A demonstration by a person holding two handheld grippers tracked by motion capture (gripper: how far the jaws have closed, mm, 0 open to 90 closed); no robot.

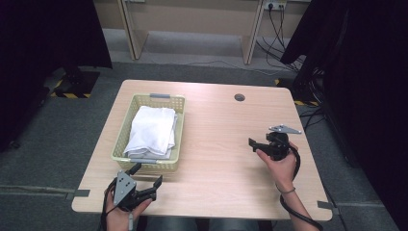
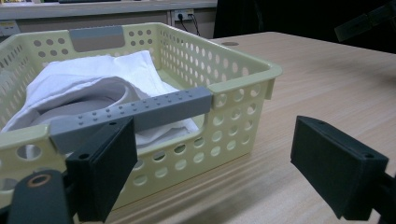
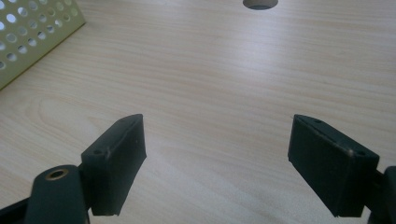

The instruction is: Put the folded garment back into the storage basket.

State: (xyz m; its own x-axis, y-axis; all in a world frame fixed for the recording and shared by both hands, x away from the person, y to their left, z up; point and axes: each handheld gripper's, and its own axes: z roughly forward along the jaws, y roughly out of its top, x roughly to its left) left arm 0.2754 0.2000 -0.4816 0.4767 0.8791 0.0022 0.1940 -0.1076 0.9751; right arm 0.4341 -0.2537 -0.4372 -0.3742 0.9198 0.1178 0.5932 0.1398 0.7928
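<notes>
A pale yellow perforated basket (image 1: 180,126) with grey handles stands on the left half of the wooden table (image 1: 226,159). A folded white cloth (image 1: 151,129) lies inside it. My left gripper (image 1: 148,173) rests at the table's near left edge, just in front of the basket, and stands open. In the left gripper view the wide-apart jaws of the left gripper (image 2: 219,163) frame the basket's near corner (image 2: 238,100), its grey handle (image 2: 140,112) and the cloth (image 2: 93,77). My right gripper (image 1: 257,143) hovers over the right half, pointing left, open over bare wood (image 3: 215,163).
A round cable hole (image 1: 239,97) sits near the table's far edge, also at the top of the right gripper view as the hole (image 3: 260,3). The basket's corner (image 3: 28,32) shows there too. Black curtains flank the table, with desk legs and floor cables beyond.
</notes>
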